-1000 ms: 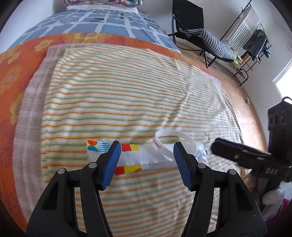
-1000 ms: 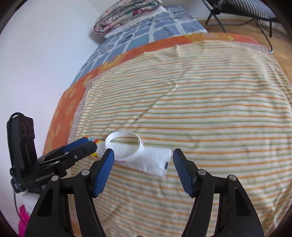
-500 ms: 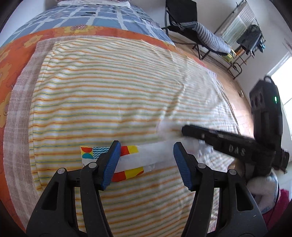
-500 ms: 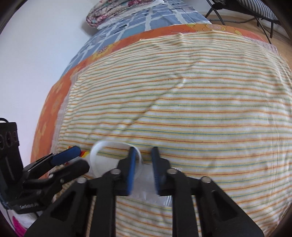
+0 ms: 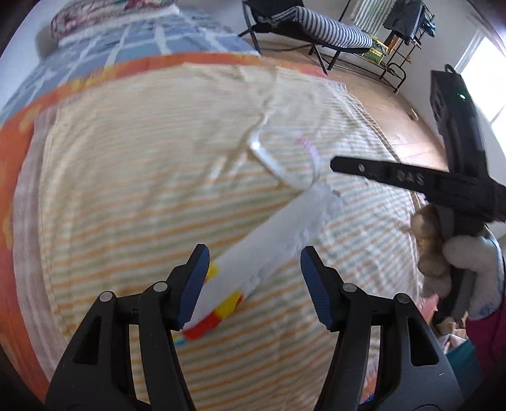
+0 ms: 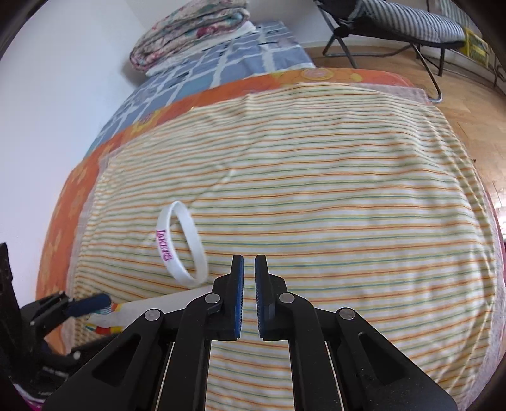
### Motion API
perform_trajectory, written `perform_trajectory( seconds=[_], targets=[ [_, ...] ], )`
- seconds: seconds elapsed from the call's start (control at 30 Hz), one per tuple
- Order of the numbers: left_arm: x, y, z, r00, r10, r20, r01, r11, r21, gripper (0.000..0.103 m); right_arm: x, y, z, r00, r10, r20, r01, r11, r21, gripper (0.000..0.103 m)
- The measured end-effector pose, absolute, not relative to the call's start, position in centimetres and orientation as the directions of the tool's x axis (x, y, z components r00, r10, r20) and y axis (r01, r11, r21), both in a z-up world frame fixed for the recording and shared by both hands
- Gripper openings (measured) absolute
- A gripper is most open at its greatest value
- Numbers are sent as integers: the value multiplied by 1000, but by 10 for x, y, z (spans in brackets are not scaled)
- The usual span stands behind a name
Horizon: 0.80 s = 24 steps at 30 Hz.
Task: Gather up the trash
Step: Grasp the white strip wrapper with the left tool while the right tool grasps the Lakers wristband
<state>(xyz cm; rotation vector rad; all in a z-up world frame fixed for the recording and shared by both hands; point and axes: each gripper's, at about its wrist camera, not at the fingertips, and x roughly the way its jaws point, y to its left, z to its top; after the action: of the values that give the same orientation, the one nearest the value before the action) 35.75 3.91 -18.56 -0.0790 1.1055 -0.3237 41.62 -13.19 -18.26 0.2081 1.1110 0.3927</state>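
Note:
A white wrapper (image 5: 272, 237) with red, yellow and blue blocks at one end lies slanted on the striped sheet (image 5: 142, 189), running up from between my left gripper's fingers. My left gripper (image 5: 254, 284) is open just over its coloured end. A white wristband (image 6: 182, 242) with pink lettering lies tilted on the sheet, left of and beyond my right gripper (image 6: 249, 294); it shows blurred in the left wrist view (image 5: 284, 158). My right gripper's jaws are nearly together with nothing visible between them. The wrapper's coloured end (image 6: 107, 322) shows at the lower left of the right wrist view.
The sheet covers a bed with an orange floral blanket (image 6: 66, 202), a blue checked cover (image 6: 202, 72) and folded bedding (image 6: 189, 34) by the wall. A striped folding chair (image 6: 404, 22) stands on the wooden floor (image 6: 474, 104) beyond.
My right gripper has closed and pulled back from the wristband. The wristband now lies tilted and the wrapper has swung to a slant. The left gripper stays open.

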Motion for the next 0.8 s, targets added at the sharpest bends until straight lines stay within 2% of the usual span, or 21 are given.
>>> perform_trajectory(
  seconds=[0.13,0.2,0.23,0.27,0.33,0.37,0.4,0.5,0.67,0.8],
  targets=[
    [372,13,-196,406,-241,-882,271,953,-135,73,413,-143,-176,365,518,-774,-229,855,465,7],
    [374,3,-207,386,-214,-897,289,952,-103,73,415,-138,-175,360,527,-770,-236,850,472,23],
    [374,-1,-214,375,-198,-906,295,952,-86,72,415,-135,-174,358,524,-773,-240,851,466,42],
    [373,-3,-219,374,-180,-910,300,952,-65,71,415,-131,-173,363,520,-774,-247,854,458,55],
    [364,-7,-221,409,-152,-900,327,945,-11,62,413,-124,-170,371,529,-763,-275,848,453,55],
    [360,-5,-220,414,-158,-896,334,943,-12,53,413,-120,-170,369,531,-763,-287,846,450,55],
    [357,-1,-219,414,-167,-895,330,944,-24,43,413,-116,-171,365,532,-764,-295,845,447,55],
    [343,15,-217,400,-203,-894,320,945,-71,27,415,-107,-176,340,552,-761,-306,831,465,55],
    [313,36,-215,380,-239,-893,297,946,-127,25,415,-88,-184,315,555,-770,-327,825,461,55],
    [286,50,-214,369,-226,-901,274,953,-127,24,418,-70,-197,282,528,-801,-328,838,436,53]
  ],
)
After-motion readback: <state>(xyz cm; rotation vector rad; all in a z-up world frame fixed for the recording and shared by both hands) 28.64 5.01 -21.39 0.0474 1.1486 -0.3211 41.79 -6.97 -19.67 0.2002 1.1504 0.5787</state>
